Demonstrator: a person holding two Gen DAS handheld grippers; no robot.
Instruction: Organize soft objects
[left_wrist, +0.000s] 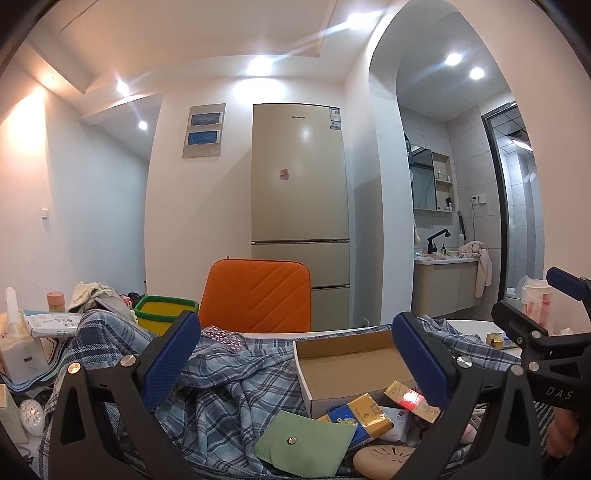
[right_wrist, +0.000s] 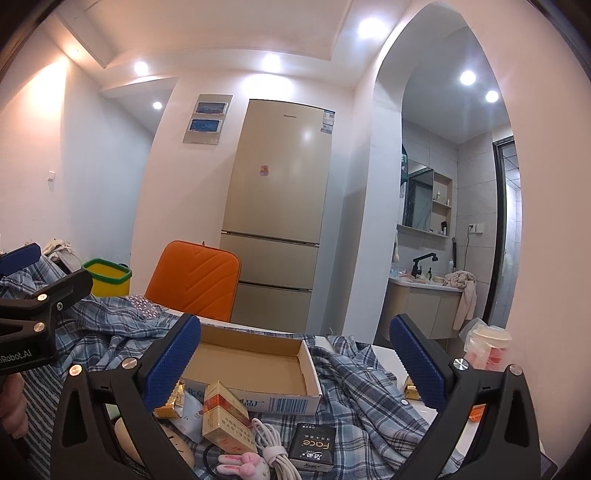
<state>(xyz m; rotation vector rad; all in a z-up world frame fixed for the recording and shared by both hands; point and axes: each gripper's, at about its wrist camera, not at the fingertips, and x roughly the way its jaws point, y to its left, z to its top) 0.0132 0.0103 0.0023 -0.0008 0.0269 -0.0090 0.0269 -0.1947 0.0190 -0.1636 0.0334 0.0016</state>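
Left gripper (left_wrist: 295, 354): blue-padded fingers spread wide, nothing between them, held low over the cluttered table. Right gripper (right_wrist: 295, 354): same, jaws wide apart and empty, just to the right of the left one; each tool shows at the edge of the other's view.

Under both: a blue plaid shirt (left_wrist: 221, 391), rumpled, spread across the tabletop beneath most of the clutter. It runs from the left side, under the cardboard box, and out to the right, where its buttoned edge lies on the white table (right_wrist: 384, 349).

Cardboard box (right_wrist: 255, 360): shallow, open, empty, resting on the shirt between the two grippers.

In front of the box, on the shirt: a green snap pouch (left_wrist: 303, 443), gold cigarette packs (right_wrist: 225, 417), a coiled white cable (right_wrist: 275, 448), a small black pack (right_wrist: 314, 445), a pink-and-white bunny plush (right_wrist: 243, 465) at the near edge.

Further back: a yellow bin with a green rim (left_wrist: 166, 308), an orange chair back (left_wrist: 258, 295) pushed to the far side of the table, a beige fridge (left_wrist: 299, 192) against the wall. Right of it, an arched opening onto a washbasin with a towel (right_wrist: 461, 291) draped over the counter.
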